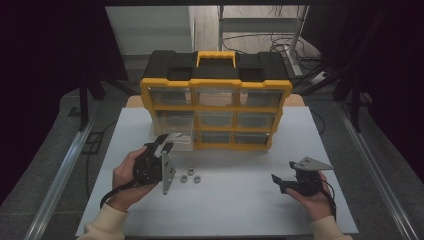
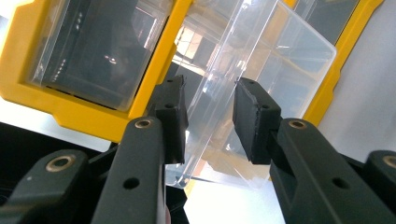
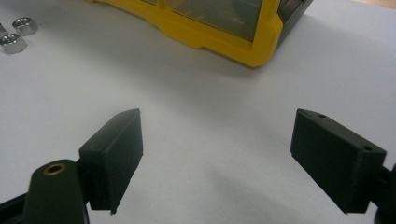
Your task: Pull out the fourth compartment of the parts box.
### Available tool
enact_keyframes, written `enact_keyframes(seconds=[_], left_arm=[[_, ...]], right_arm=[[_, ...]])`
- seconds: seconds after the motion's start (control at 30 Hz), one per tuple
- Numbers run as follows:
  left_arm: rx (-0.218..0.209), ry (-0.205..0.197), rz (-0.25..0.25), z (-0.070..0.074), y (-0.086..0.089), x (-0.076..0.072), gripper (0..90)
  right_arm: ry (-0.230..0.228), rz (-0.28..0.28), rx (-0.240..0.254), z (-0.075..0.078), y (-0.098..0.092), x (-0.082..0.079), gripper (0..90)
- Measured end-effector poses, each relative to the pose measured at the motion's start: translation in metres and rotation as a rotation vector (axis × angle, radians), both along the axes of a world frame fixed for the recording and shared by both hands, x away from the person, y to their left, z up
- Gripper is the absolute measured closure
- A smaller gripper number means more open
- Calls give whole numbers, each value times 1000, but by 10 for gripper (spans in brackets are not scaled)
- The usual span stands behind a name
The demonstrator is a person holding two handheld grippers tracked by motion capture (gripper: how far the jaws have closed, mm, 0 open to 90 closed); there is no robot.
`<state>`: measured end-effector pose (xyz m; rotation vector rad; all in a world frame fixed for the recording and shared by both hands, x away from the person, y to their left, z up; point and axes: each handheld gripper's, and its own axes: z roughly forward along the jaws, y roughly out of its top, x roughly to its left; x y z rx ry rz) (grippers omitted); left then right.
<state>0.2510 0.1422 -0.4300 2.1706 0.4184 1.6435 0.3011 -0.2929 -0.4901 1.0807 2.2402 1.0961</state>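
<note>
Clear, thin-walled plastic is what the left gripper point(image 2: 210, 116) is dealing with: a small transparent drawer point(image 2: 261, 84) pulled partway out of the bottom-left slot of the yellow-and-black organiser cabinet point(image 1: 216, 100), which stands at the far side of the white table point(image 1: 240, 210). In the left gripper view the drawer's front edge sits between the two black pads point(image 2: 254, 121), which stand partly apart on either side of it; I cannot tell for certain whether they press on the wall or just flank it.

My guess is that the drawer is very light, fairly stiff along its rim but springy in the flat walls, and slick under rubber pads. A hard squeeze could bow or crack it, so the best hold looks to be the thicker front lip, taken squarely and pulled straight along the slot so it doesn't jam.

Three small silver hex nuts point(image 1: 190, 176) lie on the table just beside the left gripper, near the drawer.

The right gripper point(image 1: 286, 181) rests low over bare table, well apart from the cabinet, its pads point(image 3: 114, 154) spread wide with nothing between them.
</note>
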Motion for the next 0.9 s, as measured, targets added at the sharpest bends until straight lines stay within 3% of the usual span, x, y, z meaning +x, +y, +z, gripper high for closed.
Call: enact_keyframes(seconds=[0.17,0.23,0.33,0.53,0.57,0.6,0.73,0.77,0.8,0.9], left_arm=[[-40,10,7,1,0,0,624],[-73,10,6,3,1,-1,505],[-140,18,28,5,1,-3,435],[-280,158,22,12,10,-3,252],[-333,194,24,12,15,-3,238],[-333,194,24,12,15,-3,230],[-443,263,42,15,30,-3,209],[-516,317,46,15,38,-2,187],[-516,317,46,15,38,-2,184],[-595,378,58,13,53,-2,176]], right_arm=[[-3,0,-2,0,0,0,174],[-5,-2,-2,1,0,0,174],[-4,0,-1,0,0,0,174],[-3,1,-4,0,0,0,174],[-4,1,-3,0,0,0,174],[-4,1,-3,0,0,0,174],[-3,-2,-2,0,-1,0,174],[-4,-1,-3,0,0,0,174],[-4,-1,-3,0,0,0,174],[-3,-1,0,1,1,1,174]])
